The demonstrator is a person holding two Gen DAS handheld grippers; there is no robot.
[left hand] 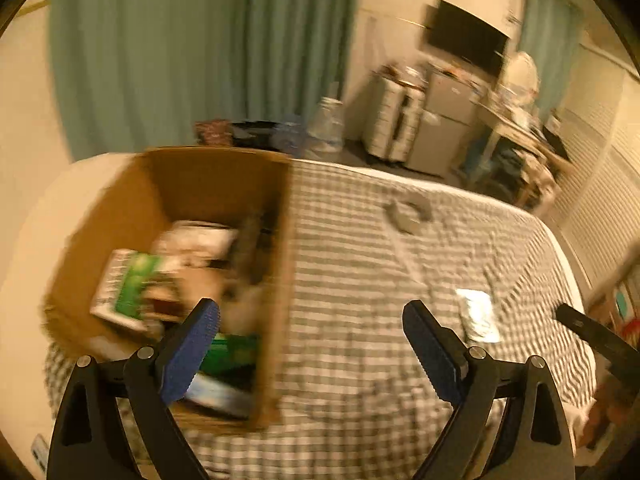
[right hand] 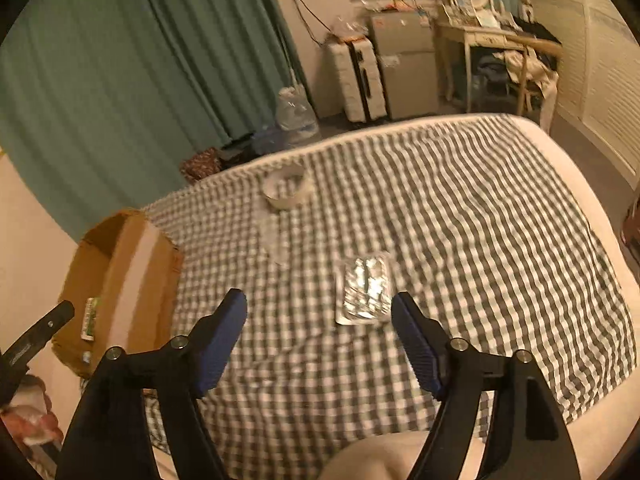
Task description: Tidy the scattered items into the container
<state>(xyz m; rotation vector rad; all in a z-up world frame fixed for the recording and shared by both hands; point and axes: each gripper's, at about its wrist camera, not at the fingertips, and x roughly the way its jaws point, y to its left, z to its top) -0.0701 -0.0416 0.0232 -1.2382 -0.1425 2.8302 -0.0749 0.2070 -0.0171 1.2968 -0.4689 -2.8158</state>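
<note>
- A bed under a checked cover (right hand: 440,208) is filling both views, with green curtains (right hand: 120,80) hanging behind it and a suitcase and small fridge standing further back.
- At the left, the cardboard box (left hand: 200,184) is sitting on the bed, already holding several packets, a green one among them.
- The left gripper (left hand: 312,344) is hanging with its jaws spread wide and nothing between them; its left pad is showing over the box's near corner, its right pad over bare cover.
- In the middle, a roll of tape (right hand: 286,186) is lying well apart from the box, with something clear and hard to make out just in front of it.
- Further right, a silvery foil packet (right hand: 364,286) is lying flat, just ahead of the right gripper (right hand: 320,332), whose jaws are released and empty.
- The packet looks like the nearest pick: being thin and flat, it is probably calling for a low approach, one pad sliding under an edge before closing.
</note>
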